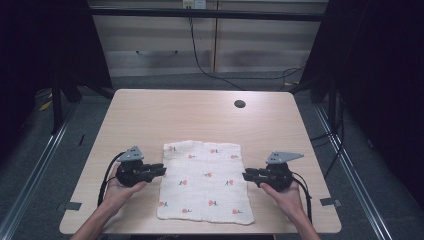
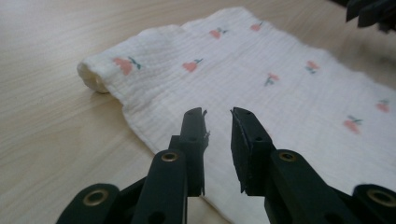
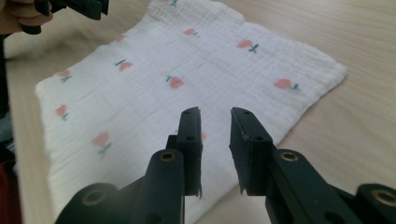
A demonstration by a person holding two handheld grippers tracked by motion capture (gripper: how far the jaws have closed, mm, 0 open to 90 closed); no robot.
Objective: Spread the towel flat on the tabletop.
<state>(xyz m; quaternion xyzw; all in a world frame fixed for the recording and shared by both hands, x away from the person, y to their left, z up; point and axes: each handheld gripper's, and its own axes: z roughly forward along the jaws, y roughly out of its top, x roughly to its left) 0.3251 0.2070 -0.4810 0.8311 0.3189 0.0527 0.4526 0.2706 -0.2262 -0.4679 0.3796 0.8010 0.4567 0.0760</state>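
— Two grippers, both with jaws slightly parted and nothing between them: the left gripper [image 1: 161, 169] and right gripper [image 1: 246, 175] flank the muslin cloth [image 1: 204, 181] on the wooden table [image 1: 200, 112].

— I'd pinch only its side edges, evenly. That crinkled, soft weave with pink flowers looks folded double and could slip.
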